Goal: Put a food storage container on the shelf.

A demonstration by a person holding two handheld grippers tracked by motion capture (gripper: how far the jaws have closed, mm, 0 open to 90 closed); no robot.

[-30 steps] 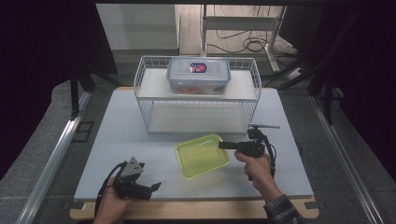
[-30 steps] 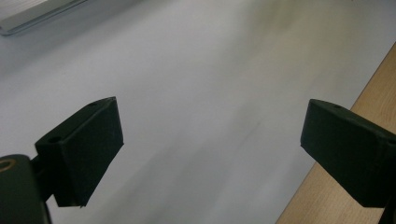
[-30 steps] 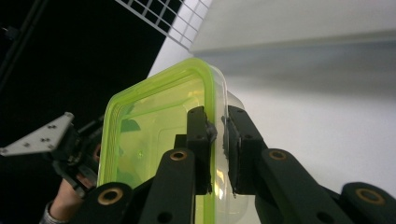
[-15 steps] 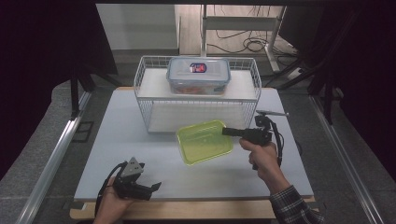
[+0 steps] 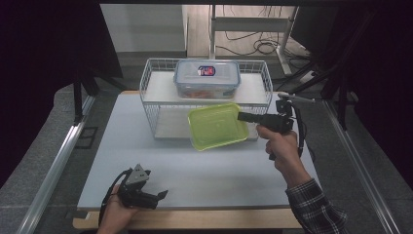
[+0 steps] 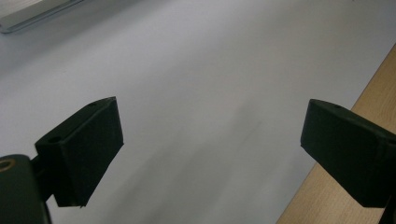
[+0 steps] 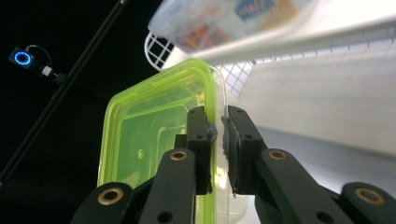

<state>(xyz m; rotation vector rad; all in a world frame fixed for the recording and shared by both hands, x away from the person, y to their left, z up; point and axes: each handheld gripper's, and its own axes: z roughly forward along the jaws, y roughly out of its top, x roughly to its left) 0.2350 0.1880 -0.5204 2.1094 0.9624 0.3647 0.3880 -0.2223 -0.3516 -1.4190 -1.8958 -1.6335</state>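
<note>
A lime-green plastic tray (image 5: 216, 126) hangs in the air in front of the white wire rack (image 5: 151, 100), carried by its right rim. My right gripper (image 5: 242, 116) is shut on that rim, and in the right gripper view the two jaws pinch the edge of the green tray (image 7: 154, 135) on edge. A clear lidded food box (image 5: 207, 78) sits on the rack's upper shelf, also seen as the food box (image 7: 224, 18). My left gripper (image 5: 163, 194) rests open near the table's front left edge, its fingers (image 6: 84, 149) wide apart over the bare white table (image 6: 196, 84).
The wire rack stands at the back middle of the white table (image 5: 122, 146), with a lower shelf (image 5: 170, 124) behind the tray. A wooden strip (image 6: 345, 196) runs along the table's front edge. Cables lie on the floor (image 5: 263, 46) beyond the table.
My right gripper has lifted the green tray off the table and carried it up and back toward the rack. The left gripper has stayed put.
</note>
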